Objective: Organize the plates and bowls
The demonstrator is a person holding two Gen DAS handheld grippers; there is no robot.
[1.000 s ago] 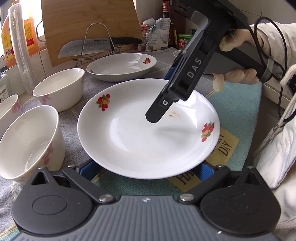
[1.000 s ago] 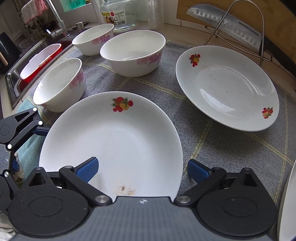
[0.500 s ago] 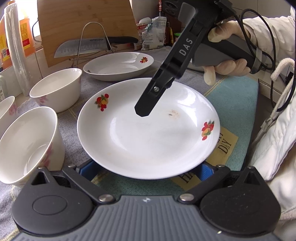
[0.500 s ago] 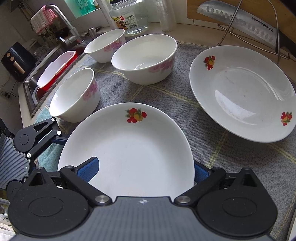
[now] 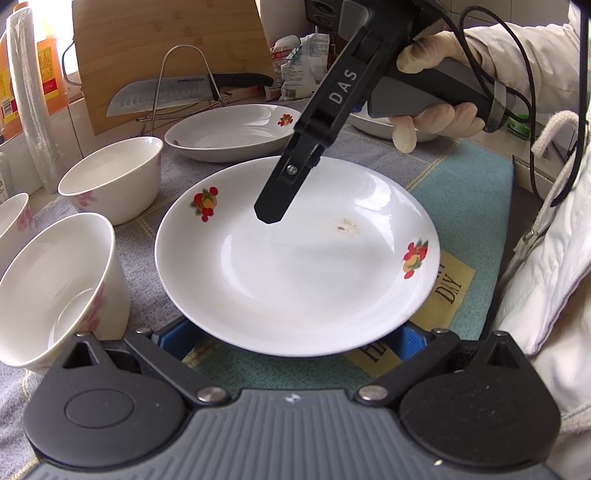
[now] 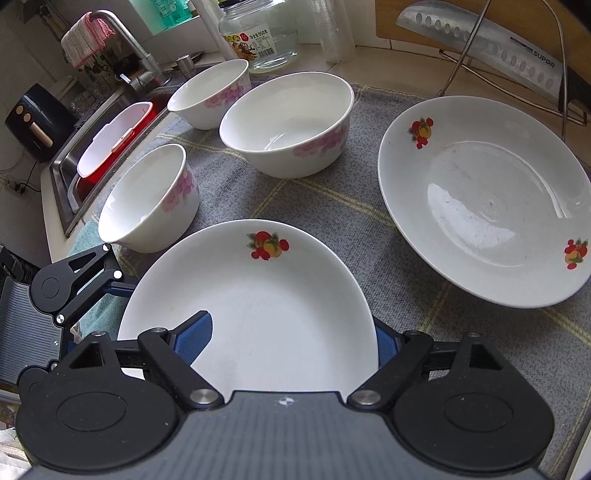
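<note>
A white plate with fruit prints (image 5: pixel 295 266) lies on the mat in front of me; it also shows in the right wrist view (image 6: pixel 258 314). My left gripper (image 5: pixel 288 338) is open, its blue pads at the plate's near rim, mostly hidden under it. My right gripper (image 6: pixel 291 339) is open over the same plate, one blue pad above the inside, the other beyond the rim; its finger (image 5: pixel 280 192) hangs over the plate's far side. A second fruit plate (image 6: pixel 487 199) lies further back (image 5: pixel 232 131). Three white bowls with pink flowers (image 6: pixel 288 122) (image 6: pixel 147 199) (image 6: pixel 210 96) stand to the left.
A knife on a wire rack (image 5: pixel 184 92) leans on a wooden board (image 5: pixel 166 48) at the back. A sink with a red-and-white tub (image 6: pixel 114 140) lies beyond the bowls. A glass jar (image 6: pixel 258 33) stands behind them. Another dish (image 5: pixel 369 123) sits behind the right gripper.
My right gripper has moved forward over the plate toward its far rim, and its pads now straddle the plate. The left gripper and the plate have stayed in place.
</note>
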